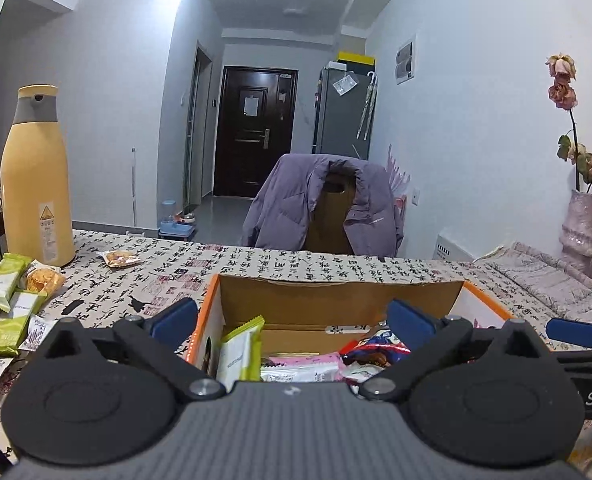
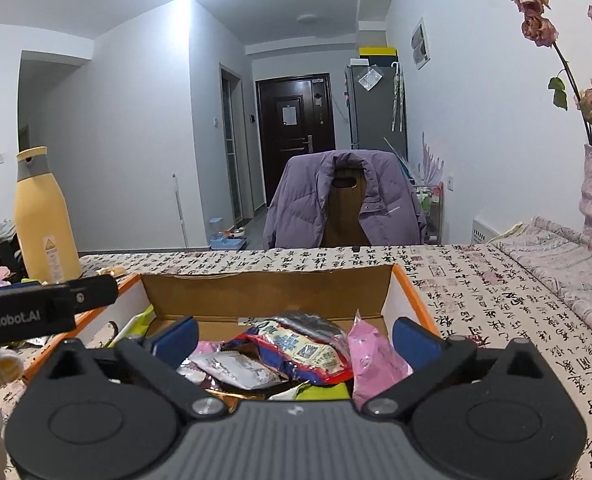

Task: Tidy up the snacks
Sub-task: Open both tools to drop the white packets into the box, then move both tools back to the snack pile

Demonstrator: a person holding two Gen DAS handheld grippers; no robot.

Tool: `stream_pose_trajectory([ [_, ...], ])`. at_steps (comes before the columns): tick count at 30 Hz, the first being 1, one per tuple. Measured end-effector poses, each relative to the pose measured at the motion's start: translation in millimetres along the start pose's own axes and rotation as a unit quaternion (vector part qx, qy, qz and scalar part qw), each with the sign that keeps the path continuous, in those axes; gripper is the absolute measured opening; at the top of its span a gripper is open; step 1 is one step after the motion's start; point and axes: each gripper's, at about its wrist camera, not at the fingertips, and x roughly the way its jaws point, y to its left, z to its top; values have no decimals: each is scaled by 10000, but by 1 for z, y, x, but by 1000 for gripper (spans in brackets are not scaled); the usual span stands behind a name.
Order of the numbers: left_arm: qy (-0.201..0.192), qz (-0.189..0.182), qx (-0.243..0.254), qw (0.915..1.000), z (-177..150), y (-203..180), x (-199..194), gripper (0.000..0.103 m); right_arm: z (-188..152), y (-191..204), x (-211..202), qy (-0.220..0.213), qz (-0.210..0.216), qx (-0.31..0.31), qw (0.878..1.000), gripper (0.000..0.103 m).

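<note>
Orange-edged cardboard box (image 2: 267, 292) of mixed snack packets (image 2: 296, 352)

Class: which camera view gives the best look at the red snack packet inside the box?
The right wrist view: the red snack packet lies in full sight on the pile. The left wrist view shows only a part of it, behind the left tool's finger.

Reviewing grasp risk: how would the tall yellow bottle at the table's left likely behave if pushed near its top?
The yellow bottle stands tall and narrow, so it would probably tip rather than slide. Its smooth rounded body looks slippery and apt to roll once down. Its weight cannot be judged.
</note>
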Motion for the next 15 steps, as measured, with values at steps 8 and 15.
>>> stream_pose_trajectory([
  [8,-210,-101,13,9997,13,-8,-20,103,14,4,-12,-49,-46,-64,10000,103],
  [15,-233,-103,-138,9996,15,-2,-39,103,17,-1,-35,-68,-96,-149,9998,103],
])
